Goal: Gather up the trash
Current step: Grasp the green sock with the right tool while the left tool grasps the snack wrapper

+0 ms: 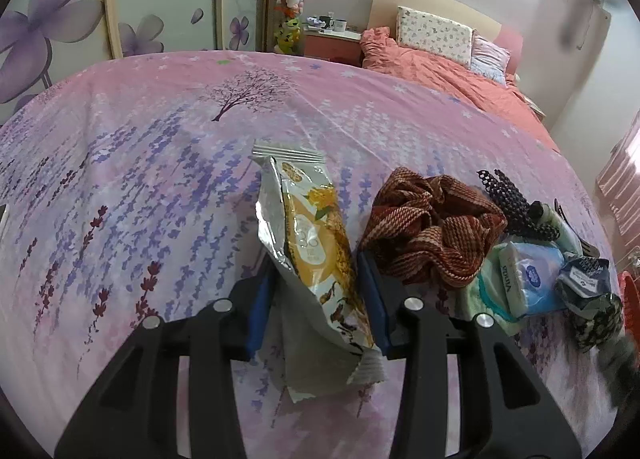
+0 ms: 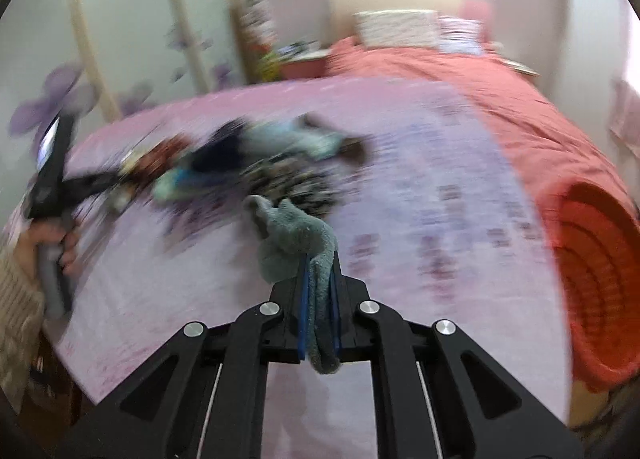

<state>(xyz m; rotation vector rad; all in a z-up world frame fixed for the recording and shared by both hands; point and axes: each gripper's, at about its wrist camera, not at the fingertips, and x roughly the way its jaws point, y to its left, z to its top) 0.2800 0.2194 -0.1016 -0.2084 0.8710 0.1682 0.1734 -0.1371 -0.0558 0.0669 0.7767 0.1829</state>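
Our left gripper [image 1: 316,291] has its fingers parted astride the snack wrapper [image 1: 316,243]; light, crinkly, slippery, best pinched mid-body; our right gripper [image 2: 319,299] is clamped on a soft grey cloth [image 2: 296,239].

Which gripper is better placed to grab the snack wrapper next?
Left. The left gripper is open with the wrapper between its fingers. The right gripper is shut on a grey cloth.

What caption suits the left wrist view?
Open left hand-held gripper straddles a torn snack wrapper on the pink floral bedspread.
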